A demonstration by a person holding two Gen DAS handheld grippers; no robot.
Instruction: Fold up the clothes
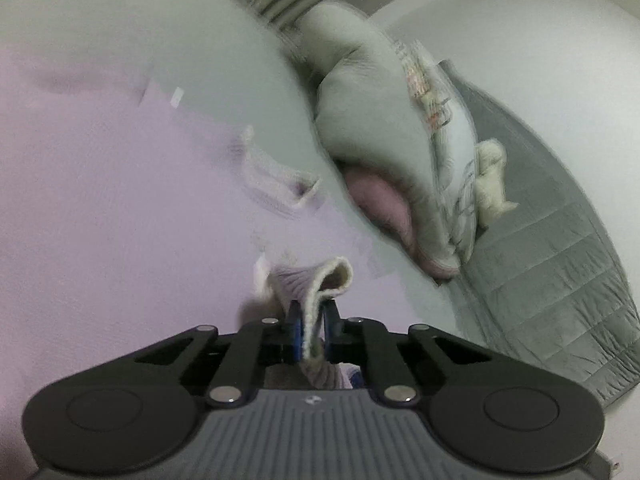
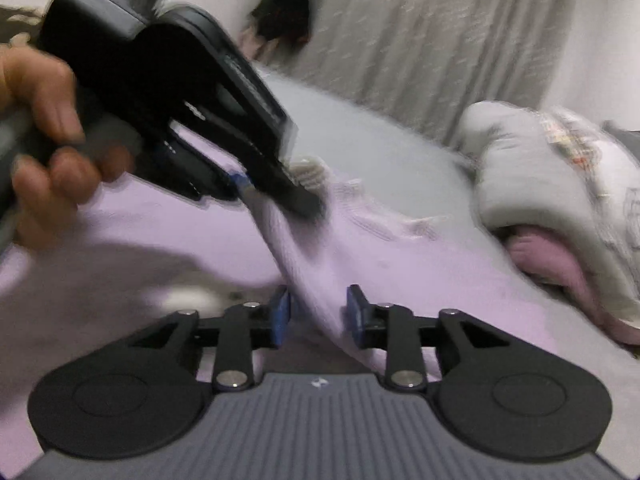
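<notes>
Bed: a pale grey-white bed sheet (image 1: 132, 32) fills most of both views and carries everything else.
Garment: a lilac ribbed knit garment (image 1: 100, 208) lies spread on the sheet, covering the 9 o'clock half of the left wrist view; a ridge of it is lifted off the bed in the right wrist view (image 2: 304, 256).
Pillows: a rumpled pale grey pillow with a printed cover (image 1: 360, 92) lies at 1 o'clock, a pink cushion (image 1: 380, 200) tucked under it; both blurred.
Blanket: a dark grey quilted blanket (image 1: 552, 264) lies at 3 o'clock, just beside the pillow.
Curtain: a grey pleated curtain (image 2: 420, 40) hangs at 12 o'clock behind the bed.
Left gripper: the black left gripper with blue pads (image 1: 312, 334) has its jaws narrow, clamped on a cream-edged fold of the lilac garment; in the right wrist view it sits at 10 o'clock (image 2: 280, 192), gripped by a bare hand (image 2: 44, 136).
Right gripper: the black right gripper (image 2: 318, 316) has its jaws apart, 1 on each side of the lifted ridge; whether the pads touch the cloth I cannot tell.
</notes>
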